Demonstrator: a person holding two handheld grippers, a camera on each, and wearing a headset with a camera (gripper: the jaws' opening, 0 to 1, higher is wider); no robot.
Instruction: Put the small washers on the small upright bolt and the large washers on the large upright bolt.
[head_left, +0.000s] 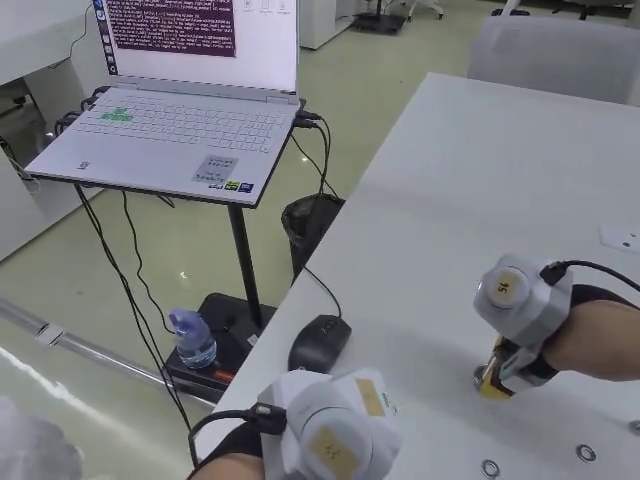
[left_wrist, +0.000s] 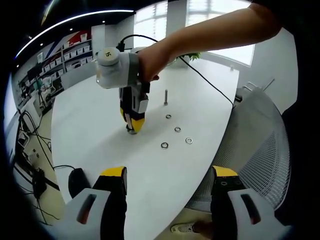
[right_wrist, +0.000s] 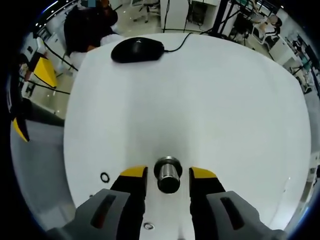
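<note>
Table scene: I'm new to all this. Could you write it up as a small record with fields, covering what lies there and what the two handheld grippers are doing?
Table: white, mostly bare
Right gripper: pointing down, jaws either side of the large bolt, slim gaps showing
Left gripper: jaws wide open, holding nothing
Small bolt: upright, just beyond the right gripper
Washers: four lying loose near the small bolt
Mouse: black, by the table's edge
</note>
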